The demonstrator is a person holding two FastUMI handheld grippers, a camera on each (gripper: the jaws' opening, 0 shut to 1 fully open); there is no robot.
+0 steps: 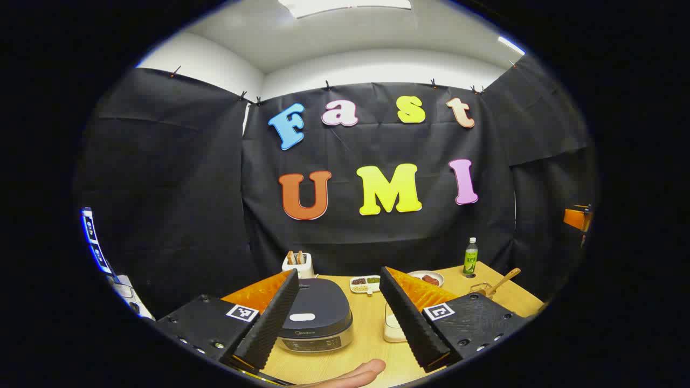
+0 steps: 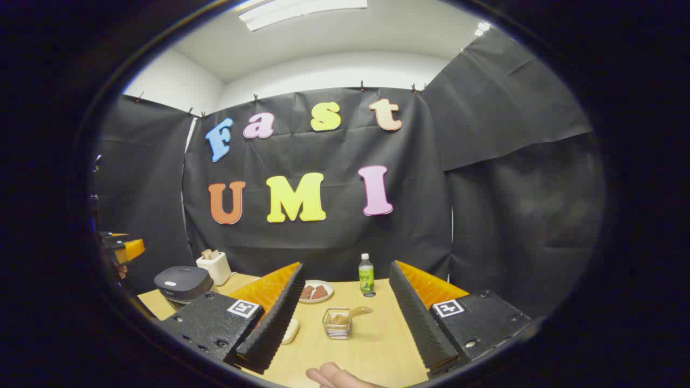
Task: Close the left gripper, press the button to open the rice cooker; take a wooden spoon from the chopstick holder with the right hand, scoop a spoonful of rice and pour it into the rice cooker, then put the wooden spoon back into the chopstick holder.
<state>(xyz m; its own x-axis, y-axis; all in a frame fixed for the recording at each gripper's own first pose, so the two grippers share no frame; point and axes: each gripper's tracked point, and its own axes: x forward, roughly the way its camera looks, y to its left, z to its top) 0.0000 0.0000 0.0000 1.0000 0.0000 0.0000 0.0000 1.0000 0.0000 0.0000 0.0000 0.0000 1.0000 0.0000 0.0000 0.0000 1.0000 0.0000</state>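
In the left gripper view, the left gripper has its two ribbed fingers spread wide with nothing between them but air. The rice cooker sits on the wooden table just ahead, closer to the left finger, which overlaps its edge. It is a squat, rounded-square appliance with a dark matte lid, shut flat, a pale oval button on top and a shiny metal band facing the camera. Beyond the right finger stands the chopstick holder, a wire basket; the wooden spoon leans out of it, its long handle slanting up and away to the right. A white container of rice is partly hidden behind the right finger.

In the right gripper view, the right gripper is likewise wide open and holds nothing. The chopstick holder stands between the fingers, further ahead, and the spoon's handle tilts rightward. The rice cooker lies far off beyond the left finger. A green bottle stands upright behind.
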